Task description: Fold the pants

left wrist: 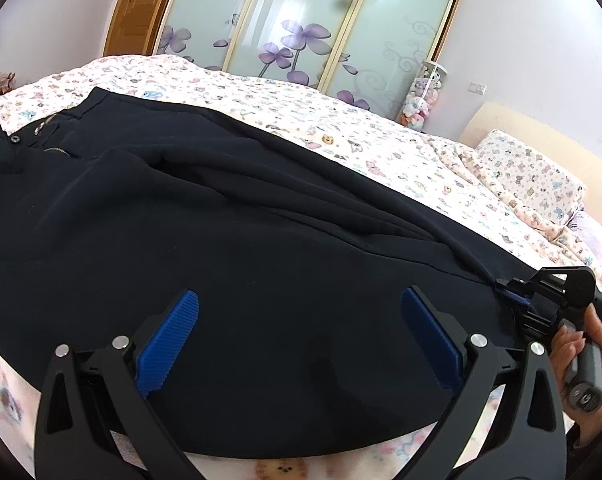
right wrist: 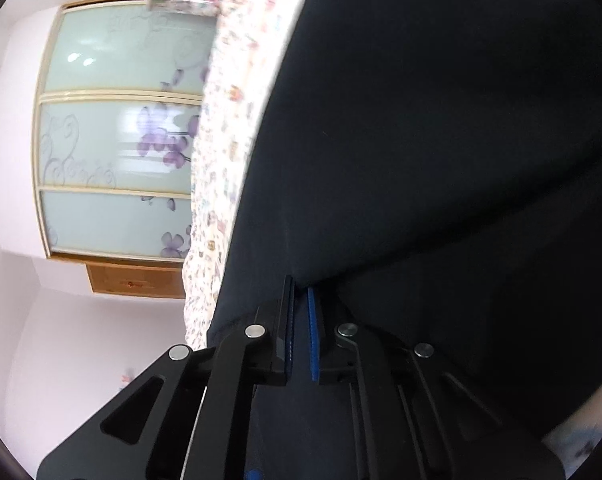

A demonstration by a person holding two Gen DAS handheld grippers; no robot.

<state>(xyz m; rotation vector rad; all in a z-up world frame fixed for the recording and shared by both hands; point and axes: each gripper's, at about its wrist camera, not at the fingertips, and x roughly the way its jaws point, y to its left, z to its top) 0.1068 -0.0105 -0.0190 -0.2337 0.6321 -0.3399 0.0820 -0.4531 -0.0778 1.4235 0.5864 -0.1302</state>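
Observation:
Black pants (left wrist: 229, 240) lie spread across the bed, waistband with button and zipper at the left, legs running to the right. My left gripper (left wrist: 299, 316) is open just above the pants near the bed's front edge, its blue pads wide apart with nothing between them. My right gripper (left wrist: 513, 290) shows at the right in the left wrist view, shut on the pants' leg end. In the right wrist view my right gripper (right wrist: 300, 296) has its pads pressed on a fold of the pants (right wrist: 421, 140).
The bed (left wrist: 341, 128) has a floral quilt and a matching pillow (left wrist: 529, 176) at the right. A wardrobe with flowered glass doors (left wrist: 301, 20) stands behind it. A tube of soft toys (left wrist: 421, 96) stands at the far right corner.

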